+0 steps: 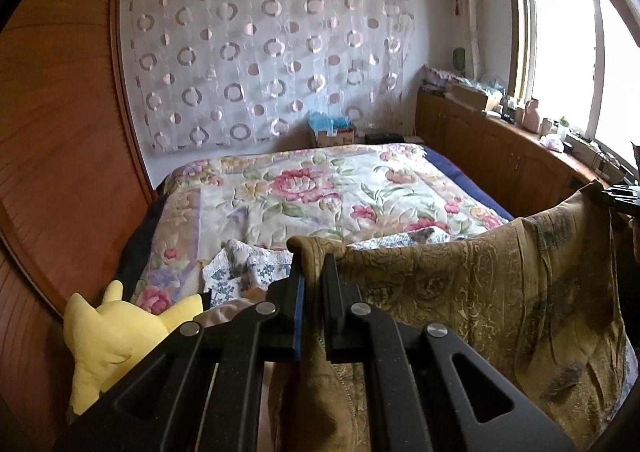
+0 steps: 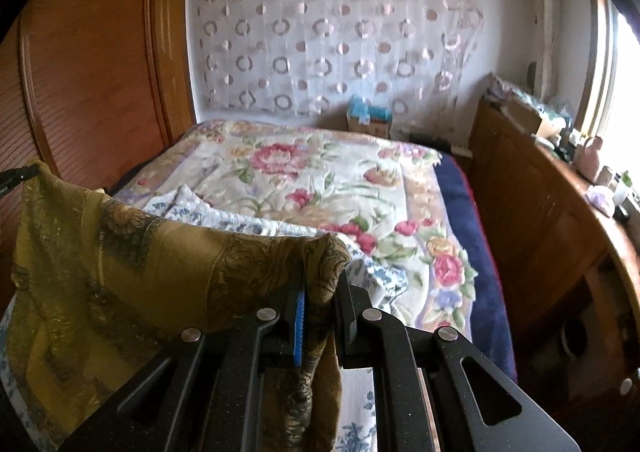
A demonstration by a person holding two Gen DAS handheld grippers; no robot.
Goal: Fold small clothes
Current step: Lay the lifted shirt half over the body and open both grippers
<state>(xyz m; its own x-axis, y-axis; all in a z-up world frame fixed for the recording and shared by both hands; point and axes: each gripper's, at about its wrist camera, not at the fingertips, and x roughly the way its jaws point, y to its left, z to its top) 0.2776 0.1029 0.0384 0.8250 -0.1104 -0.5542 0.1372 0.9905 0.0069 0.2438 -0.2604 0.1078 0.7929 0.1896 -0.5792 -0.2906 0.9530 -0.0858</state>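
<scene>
Left wrist view shows the left gripper [image 1: 314, 280] and right gripper [image 2: 320, 292] jaws each clamping a top corner of the thin, limp olive paisley garment [image 1: 480, 292], hanging above the bed [image 1: 320, 188].

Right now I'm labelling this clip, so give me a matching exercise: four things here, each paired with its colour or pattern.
Things:
1. cloth held by the left gripper and right gripper
2. plush toy
3. bedspread
4. curtain

Looks:
A. yellow
B. sheer with circles
C. olive-gold paisley
D. pink flowers

Pairs: 1-C, 2-A, 3-D, 4-B
</scene>
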